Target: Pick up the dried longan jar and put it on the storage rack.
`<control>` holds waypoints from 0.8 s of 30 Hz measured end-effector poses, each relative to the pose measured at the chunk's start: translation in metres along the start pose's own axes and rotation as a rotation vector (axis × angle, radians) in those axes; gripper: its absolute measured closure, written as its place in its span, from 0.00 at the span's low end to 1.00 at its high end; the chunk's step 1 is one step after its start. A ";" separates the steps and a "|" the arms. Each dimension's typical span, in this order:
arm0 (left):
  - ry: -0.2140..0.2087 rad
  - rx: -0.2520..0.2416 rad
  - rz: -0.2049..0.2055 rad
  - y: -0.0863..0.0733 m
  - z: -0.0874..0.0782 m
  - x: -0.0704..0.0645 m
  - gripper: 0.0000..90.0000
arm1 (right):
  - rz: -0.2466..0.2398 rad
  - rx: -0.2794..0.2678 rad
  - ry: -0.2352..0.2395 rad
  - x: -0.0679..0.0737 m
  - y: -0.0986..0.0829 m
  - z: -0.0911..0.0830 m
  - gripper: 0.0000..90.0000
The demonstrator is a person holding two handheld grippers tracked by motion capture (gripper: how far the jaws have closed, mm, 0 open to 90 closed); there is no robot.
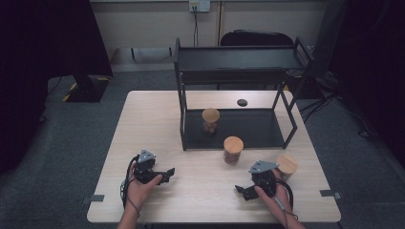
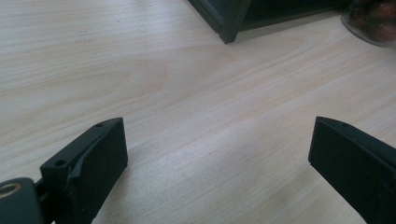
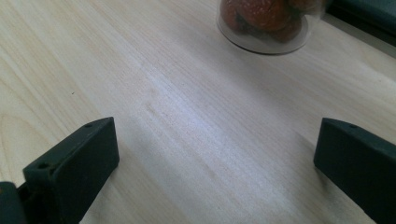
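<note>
Both the left gripper (image 1: 168, 172) and the right gripper (image 1: 240, 190) are resting low over the table (image 1: 143, 124) with jaws gaping wide, holding nothing. The nearest jar (image 1: 233, 150) is standing just before the black shelf (image 1: 234, 64); probably glass, so slippery and breakable, best clasped around its body below the wooden lid. No label is showing.

A pale wooden table (image 1: 153, 119) is standing on grey floor. A black rack (image 1: 237, 67) is sitting on its far half, and one jar (image 1: 210, 119) is standing on the rack's bottom shelf. A second jar (image 1: 233, 150) is standing on the tabletop just before the rack, a third (image 1: 287, 165) near the right edge. A small black disc (image 1: 242, 102) is lying behind the rack.
</note>
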State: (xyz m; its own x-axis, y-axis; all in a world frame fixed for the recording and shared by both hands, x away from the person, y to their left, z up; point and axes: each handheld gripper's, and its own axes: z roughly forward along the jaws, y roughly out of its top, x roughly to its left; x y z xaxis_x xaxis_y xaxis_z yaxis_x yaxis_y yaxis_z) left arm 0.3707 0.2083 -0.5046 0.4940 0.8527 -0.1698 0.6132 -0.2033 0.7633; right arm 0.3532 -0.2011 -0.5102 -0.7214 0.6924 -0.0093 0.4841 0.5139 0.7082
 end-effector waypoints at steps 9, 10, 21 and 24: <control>0.024 0.029 0.030 -0.006 -0.001 0.002 0.05 | -0.001 0.001 0.000 0.000 0.000 0.000 0.00; 0.024 0.028 0.031 -0.006 -0.002 0.003 0.05 | -0.001 0.001 0.000 0.000 0.000 0.000 0.00; 0.078 0.096 0.156 -0.008 0.000 -0.004 0.00 | -0.001 0.001 0.000 0.000 0.000 0.000 0.00; 0.078 0.095 0.156 -0.008 0.000 -0.004 0.00 | 0.000 0.001 0.000 0.000 0.000 0.000 0.00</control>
State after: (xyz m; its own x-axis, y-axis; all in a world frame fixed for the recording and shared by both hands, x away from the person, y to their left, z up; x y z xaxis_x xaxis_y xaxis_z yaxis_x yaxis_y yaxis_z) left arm 0.3643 0.2067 -0.5100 0.5404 0.8414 -0.0025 0.5906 -0.3773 0.7133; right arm 0.3532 -0.2011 -0.5101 -0.7216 0.6922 -0.0094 0.4844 0.5146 0.7075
